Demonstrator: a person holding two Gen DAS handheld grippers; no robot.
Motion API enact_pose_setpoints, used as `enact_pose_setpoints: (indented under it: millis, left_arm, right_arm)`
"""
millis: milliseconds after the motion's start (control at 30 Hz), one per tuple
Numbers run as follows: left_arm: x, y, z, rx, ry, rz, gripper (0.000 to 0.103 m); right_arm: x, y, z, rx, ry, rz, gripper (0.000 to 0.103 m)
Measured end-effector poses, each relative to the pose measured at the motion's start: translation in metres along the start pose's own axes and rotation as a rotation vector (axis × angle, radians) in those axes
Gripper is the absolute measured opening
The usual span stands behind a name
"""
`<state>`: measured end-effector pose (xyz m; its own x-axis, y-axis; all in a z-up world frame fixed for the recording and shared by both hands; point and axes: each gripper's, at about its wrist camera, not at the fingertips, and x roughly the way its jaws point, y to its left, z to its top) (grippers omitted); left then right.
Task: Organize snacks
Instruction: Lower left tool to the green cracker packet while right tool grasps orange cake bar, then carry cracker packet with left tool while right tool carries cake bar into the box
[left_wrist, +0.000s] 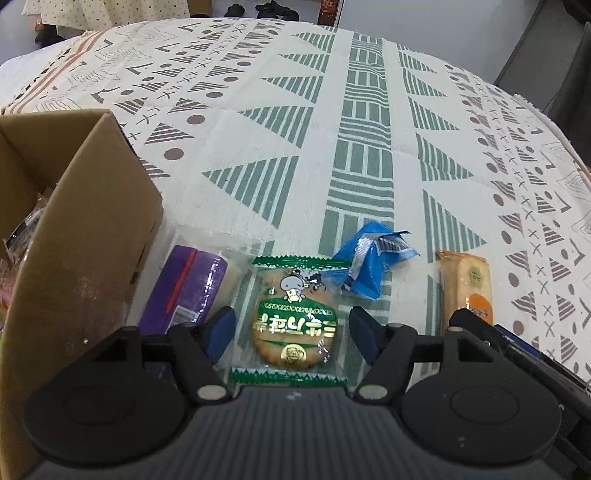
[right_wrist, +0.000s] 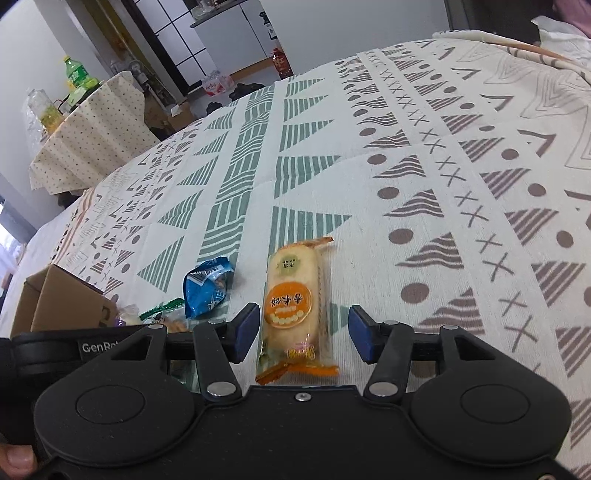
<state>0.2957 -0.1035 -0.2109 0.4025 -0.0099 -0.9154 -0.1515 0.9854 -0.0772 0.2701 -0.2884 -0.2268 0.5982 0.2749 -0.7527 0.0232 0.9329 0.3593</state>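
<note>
A round cracker in a green packet (left_wrist: 293, 321) lies on the patterned tablecloth between the fingers of my open left gripper (left_wrist: 293, 328), not clamped. An orange-wrapped rice cracker (right_wrist: 293, 306) lies between the fingers of my open right gripper (right_wrist: 303, 332), also not clamped; it also shows in the left wrist view (left_wrist: 467, 288). A blue packet (left_wrist: 369, 264) lies between the two snacks; it also shows in the right wrist view (right_wrist: 207, 286). A purple packet (left_wrist: 188, 284) lies next to the cardboard box (left_wrist: 85, 236), which holds several snacks.
The tablecloth (left_wrist: 332, 129) covers a wide table that stretches far ahead. In the right wrist view a second small table with bottles (right_wrist: 88, 125) stands at the back left, off this table. The box (right_wrist: 55, 299) also shows at the left.
</note>
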Motion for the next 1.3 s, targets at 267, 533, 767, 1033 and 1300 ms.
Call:
enact_pose_setpoints:
  millis: [267,533,767,1033,1300]
  left_arm:
    - [-0.002,-0.003,-0.006,0.025,0.000,0.056,0.050]
    - [-0.022,0.001,-0.004,0.005,-0.013,-0.025,0.047]
    - [-0.055,0.013,0.001,-0.028,-0.067,-0.058,0.047]
    - [-0.103,0.030,0.008,-0.051,-0.172,-0.080,0.047]
    - [-0.139,0.050,0.012,-0.077,-0.245,-0.116,0.047]
  right_arm:
    - [0.005,0.007,-0.003,-0.034,0.045,0.013,0.034]
    - [-0.014,0.010,-0.004,0.011,0.036,-0.014,0.033]
    - [-0.043,0.019,0.010,0.026,0.030,-0.020,0.033]
    - [-0.075,0.041,0.024,0.003,-0.013,-0.014,0.033]
    - [-0.098,0.062,0.022,-0.014,-0.053,0.005,0.033]
